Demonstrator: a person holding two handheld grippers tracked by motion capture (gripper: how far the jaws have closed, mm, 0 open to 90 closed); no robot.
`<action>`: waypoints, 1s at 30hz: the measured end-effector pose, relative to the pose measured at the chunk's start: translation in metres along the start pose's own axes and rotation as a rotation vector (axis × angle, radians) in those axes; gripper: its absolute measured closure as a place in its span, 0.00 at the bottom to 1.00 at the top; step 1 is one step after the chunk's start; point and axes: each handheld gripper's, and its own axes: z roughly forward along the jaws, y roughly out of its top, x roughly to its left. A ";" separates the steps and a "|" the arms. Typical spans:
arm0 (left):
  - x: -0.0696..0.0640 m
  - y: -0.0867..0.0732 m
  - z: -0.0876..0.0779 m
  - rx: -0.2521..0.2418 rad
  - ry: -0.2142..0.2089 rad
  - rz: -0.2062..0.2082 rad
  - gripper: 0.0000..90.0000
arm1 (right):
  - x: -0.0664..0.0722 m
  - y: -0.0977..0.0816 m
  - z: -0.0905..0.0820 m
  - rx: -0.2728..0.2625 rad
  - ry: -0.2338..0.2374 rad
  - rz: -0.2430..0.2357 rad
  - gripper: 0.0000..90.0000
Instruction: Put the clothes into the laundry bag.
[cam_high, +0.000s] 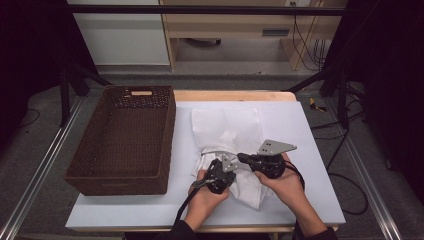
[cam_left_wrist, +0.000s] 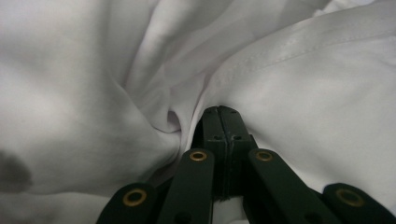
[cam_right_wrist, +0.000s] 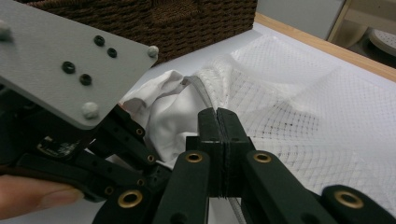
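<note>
High view: a crumpled white cloth garment (cam_high: 227, 145) lies on the pale blue-white tabletop (cam_high: 310, 165), at the centre of the frame and just right of a dark brown woven rectangular basket (cam_high: 125, 142) that fills the left half of the table. The upper part of the garment is spread flat. Its lower part is bunched and runs down toward the lower centre, where both tools meet it. The left gripper (cam_high: 223, 166) sits at the lower centre, held in the person's left hand (cam_high: 205, 195). The right gripper (cam_high: 241, 158) lies just to its right in the right hand (cam_high: 280, 182), and it carries a grey three-cornered plate (cam_high: 275, 147) on top. The two tools are close beside each other over the bunched cloth.

Left gripper view: the two black jaws stand pressed together at the lower centre, and a fold of the white garment (cam_left_wrist: 140, 93) is pinched at their tips. Creases of cloth radiate from the pinch toward the upper left.

Right gripper view: the jaws are clenched tight at the lower centre, with a thin edge of the garment (cam_right_wrist: 299, 107) caught between them. White mesh lining spreads to the right. The left gripper (cam_right_wrist: 140, 135) and its grey plate occupy the left side, and the basket (cam_right_wrist: 187, 23) crosses the top.
</note>
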 end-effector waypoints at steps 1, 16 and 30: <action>0.001 0.000 0.000 -0.011 0.005 -0.007 1.00 | 0.000 0.000 0.000 0.001 0.001 0.001 1.00; 0.018 0.003 -0.005 -0.085 0.048 -0.044 1.00 | 0.001 -0.003 0.005 0.037 0.002 -0.004 1.00; 0.031 0.016 -0.001 -0.141 0.062 -0.052 1.00 | 0.006 -0.004 0.013 0.073 0.016 -0.015 1.00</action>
